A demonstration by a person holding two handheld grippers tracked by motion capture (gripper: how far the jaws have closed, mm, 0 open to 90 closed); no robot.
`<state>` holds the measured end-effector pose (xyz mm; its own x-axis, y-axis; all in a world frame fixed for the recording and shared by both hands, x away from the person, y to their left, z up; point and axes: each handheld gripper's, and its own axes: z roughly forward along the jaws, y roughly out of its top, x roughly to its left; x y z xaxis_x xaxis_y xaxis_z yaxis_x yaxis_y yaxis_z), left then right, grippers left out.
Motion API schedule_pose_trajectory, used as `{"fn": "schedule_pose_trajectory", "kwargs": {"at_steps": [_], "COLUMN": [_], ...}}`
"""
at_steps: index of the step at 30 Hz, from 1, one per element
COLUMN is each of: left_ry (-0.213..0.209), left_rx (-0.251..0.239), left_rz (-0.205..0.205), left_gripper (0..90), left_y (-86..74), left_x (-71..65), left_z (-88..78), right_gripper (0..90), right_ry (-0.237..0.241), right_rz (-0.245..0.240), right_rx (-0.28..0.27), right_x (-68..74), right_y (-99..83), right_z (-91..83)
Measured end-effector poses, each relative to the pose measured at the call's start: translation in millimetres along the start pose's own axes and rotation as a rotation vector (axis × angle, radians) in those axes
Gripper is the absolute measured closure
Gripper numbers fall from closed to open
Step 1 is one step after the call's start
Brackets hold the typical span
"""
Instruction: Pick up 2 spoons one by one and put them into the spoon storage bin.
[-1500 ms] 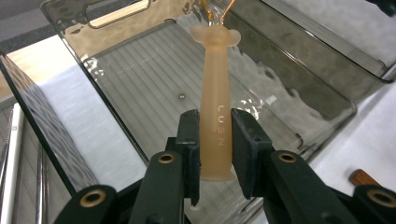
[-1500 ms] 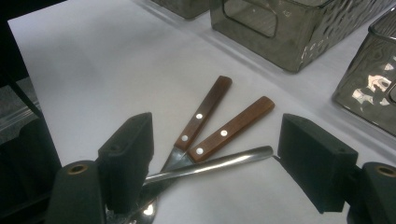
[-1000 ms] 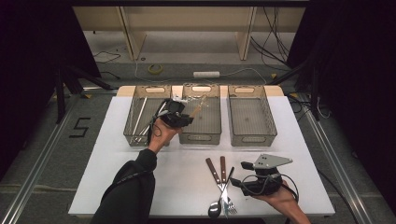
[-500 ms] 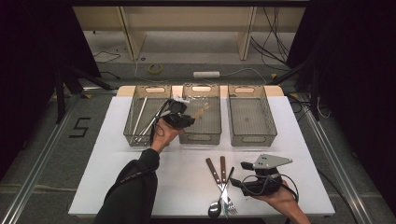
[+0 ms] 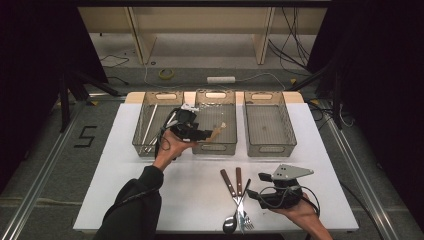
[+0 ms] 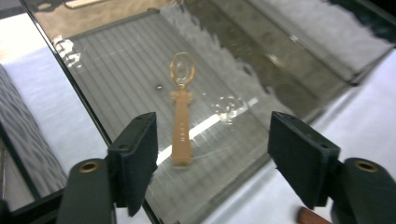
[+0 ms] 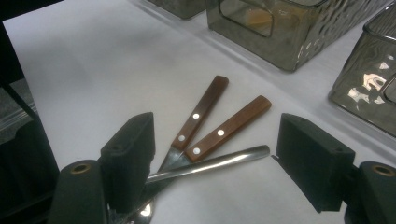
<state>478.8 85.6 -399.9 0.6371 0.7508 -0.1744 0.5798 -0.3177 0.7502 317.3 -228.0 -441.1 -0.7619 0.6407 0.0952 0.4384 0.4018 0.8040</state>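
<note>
L gripper (image 6: 212, 154) over middle bin (image 5: 215, 146), jaws now wide, empty; tan spoon (image 6: 181, 114) just dropped inside. R gripper (image 7: 215, 163) open, unmoved, over remaining cutlery (image 5: 237, 200) near that bin — sorting continues.

Left hand-held gripper (image 5: 202, 134) extended forward, jaws apart, right hand-held gripper (image 5: 254, 196) low, jaws apart

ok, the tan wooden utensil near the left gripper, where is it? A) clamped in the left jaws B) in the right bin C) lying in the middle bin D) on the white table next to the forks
C: the left gripper view shows the tan utensil lying on the floor of the middle bin, with the left gripper jaws open and apart from it.
</note>
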Motion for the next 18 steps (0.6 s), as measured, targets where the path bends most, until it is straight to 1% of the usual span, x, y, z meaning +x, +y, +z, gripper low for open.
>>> {"fn": "schedule_pose_trajectory", "kwargs": {"at_steps": [3,4,7,9,12,13,15,16,18], "left_ry": [-0.010,-0.017,-0.029,-0.034,-0.024,-0.030,-0.049,-0.052,-0.054], "left_rx": [-0.021,-0.035,-0.056,-0.077,-0.097,-0.111,-0.113,-0.122,-0.127], "left_rz": [0.012,0.005,0.006,0.000,0.002,-0.005,-0.012,-0.018,-0.006], "left_gripper": [27.9,27.3,25.9,25.1,23.8,23.0,22.6,22.1,21.9], "left_y": [-6.9,-9.8,-19.3,-25.8,-34.0,-37.5,-43.7,-46.7,-52.4], "left_x": [-3.7,-5.0,-7.6,-8.8,-10.1,-10.8,-10.9,-12.1,-14.1], "left_z": [-14.6,-19.5,-32.9,-40.9,-49.3,-51.7,-55.9,-57.8,-61.2], "right_gripper": [31.5,32.9,36.3,40.2,47.6,50.2,55.0,56.8,60.9], "right_ry": [-0.010,-0.010,-0.015,-0.020,-0.024,-0.030,-0.034,-0.037,-0.038], "right_rz": [0.006,0.009,0.009,0.009,0.002,0.003,0.002,0.006,0.009], "right_rx": [0.004,0.004,0.004,0.010,0.016,0.017,0.019,0.021,0.033], "right_x": [-1.9,-2.4,-4.1,-4.7,-6.1,-6.7,-9.0,-10.2,-13.0], "right_y": [0.1,0.3,1.0,1.9,3.7,4.4,5.1,5.2,5.4], "right_z": [0.9,1.1,2.2,3.4,6.3,7.3,8.6,9.4,11.3]}}
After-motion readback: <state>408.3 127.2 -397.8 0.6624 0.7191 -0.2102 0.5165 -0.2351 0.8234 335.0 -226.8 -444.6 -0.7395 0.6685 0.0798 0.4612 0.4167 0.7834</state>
